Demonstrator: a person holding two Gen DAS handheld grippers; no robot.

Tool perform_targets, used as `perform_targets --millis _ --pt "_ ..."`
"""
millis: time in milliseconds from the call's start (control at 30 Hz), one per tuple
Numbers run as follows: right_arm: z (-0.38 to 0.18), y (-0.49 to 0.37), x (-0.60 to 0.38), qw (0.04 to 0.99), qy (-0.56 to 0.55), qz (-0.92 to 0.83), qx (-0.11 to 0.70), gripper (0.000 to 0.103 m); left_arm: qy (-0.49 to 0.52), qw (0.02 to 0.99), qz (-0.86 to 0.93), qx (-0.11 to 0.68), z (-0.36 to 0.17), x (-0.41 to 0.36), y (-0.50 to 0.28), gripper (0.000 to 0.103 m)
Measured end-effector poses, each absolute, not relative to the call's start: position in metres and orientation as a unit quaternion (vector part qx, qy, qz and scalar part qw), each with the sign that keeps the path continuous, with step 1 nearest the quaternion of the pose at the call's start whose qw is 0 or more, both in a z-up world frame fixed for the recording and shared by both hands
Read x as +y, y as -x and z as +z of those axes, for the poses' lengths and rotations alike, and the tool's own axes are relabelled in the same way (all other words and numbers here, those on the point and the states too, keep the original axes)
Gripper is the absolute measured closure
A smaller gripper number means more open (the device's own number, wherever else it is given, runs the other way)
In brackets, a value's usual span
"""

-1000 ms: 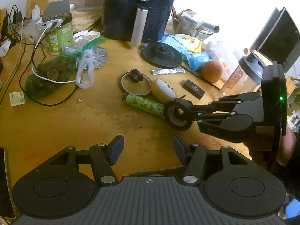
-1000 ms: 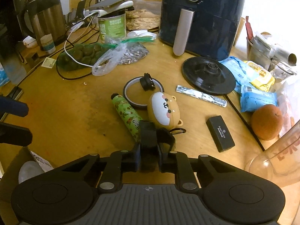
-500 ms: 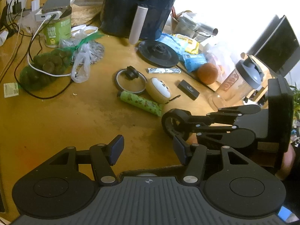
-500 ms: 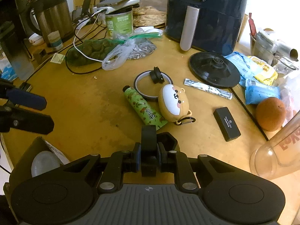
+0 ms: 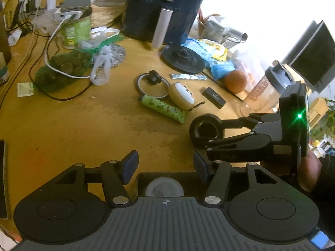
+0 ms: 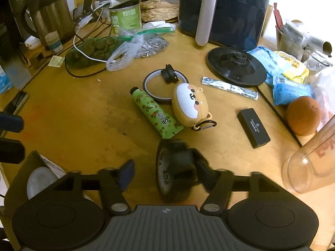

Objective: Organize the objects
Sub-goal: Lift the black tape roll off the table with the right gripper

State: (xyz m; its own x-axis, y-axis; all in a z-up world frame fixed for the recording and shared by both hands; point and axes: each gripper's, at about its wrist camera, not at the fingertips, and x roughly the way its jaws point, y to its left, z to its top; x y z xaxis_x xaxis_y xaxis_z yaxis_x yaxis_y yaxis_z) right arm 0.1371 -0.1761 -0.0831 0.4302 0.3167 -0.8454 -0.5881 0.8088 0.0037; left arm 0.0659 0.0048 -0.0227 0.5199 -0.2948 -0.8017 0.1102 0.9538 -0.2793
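Hovering at the near edge of a cluttered wooden table point(image 5: 62, 129), the left gripper point(image 5: 165, 164) hangs half spread and empty above an open cardboard box point(image 6: 27, 167) that holds one pale round object point(image 5: 164, 188). Farther right, the right gripper point(image 6: 165, 172) has its jaws opening around a black roll of tape point(image 6: 175, 167), which appears blurred between the parting fingers, seemingly coming free. Released here, the roll may well miss the box, since it appears to hang over bare tabletop beside it, and could roll away on its edge. Beyond, a green tube point(image 6: 155, 113), a puppy-faced case point(image 6: 189, 104) and a small black box point(image 6: 253, 127) await sorting; a clear shaker bottle point(image 5: 270, 87) looks empty.
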Motion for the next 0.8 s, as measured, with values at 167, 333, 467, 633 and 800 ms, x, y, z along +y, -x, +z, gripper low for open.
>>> perform_targets --millis 167,333,467,633,800 --pt "-0.082 -0.140 -0.184 0.836 0.140 0.269 0.458 0.015 0.100 0.868 -0.105 0.476 -0.021 0.005 -0.057 0.046" --pt "-0.072 -0.134 -0.190 0.845 0.143 0.279 0.433 0.014 0.101 0.869 -0.095 0.476 -0.020 0.003 -0.049 0.046" --pt "-0.066 -0.129 -0.195 0.850 0.143 0.275 0.425 0.018 0.102 0.870 -0.090 0.474 -0.019 0.002 -0.045 0.046" --pt "-0.075 -0.137 -0.208 0.843 0.103 0.260 0.460 0.037 0.102 0.873 -0.083 0.469 -0.016 -0.001 -0.041 0.046" --pt "-0.089 -0.151 -0.226 0.827 0.007 0.252 0.503 0.061 0.104 0.875 -0.076 0.467 -0.015 -0.002 -0.036 0.046"
